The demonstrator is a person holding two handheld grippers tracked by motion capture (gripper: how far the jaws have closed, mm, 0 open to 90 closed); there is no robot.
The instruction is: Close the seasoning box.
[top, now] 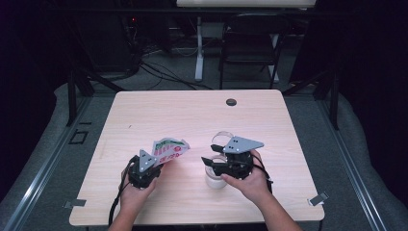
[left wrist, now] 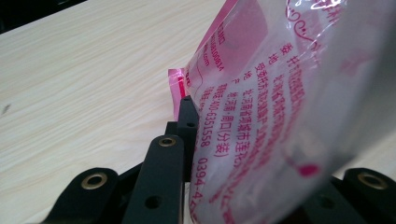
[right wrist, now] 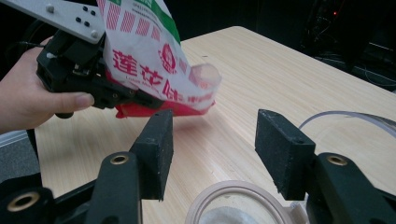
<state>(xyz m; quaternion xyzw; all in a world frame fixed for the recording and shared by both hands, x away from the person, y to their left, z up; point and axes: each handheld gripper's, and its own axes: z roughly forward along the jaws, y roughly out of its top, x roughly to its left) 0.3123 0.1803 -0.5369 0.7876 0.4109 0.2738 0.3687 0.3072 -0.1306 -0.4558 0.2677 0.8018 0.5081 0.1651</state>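
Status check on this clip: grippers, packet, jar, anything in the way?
Left gripper shut on packet, lifted off table. Right gripper open over open jar; lid lies behind. Nothing between packet and jar.

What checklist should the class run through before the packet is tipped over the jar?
1. Packet gripped by the left tool: ok, the jaws clamp its edge.
2. Packet lifted off the table: ok.
3. Jar open at the top: ok, its mouth is uncovered in the right gripper view.
4. Clear lid out of the way: ok, it lies on the table behind the jar.
5. Right tool steadying the jar: not ok, its jaws stand open above the rim.
6. Packet torn open: cannot tell.
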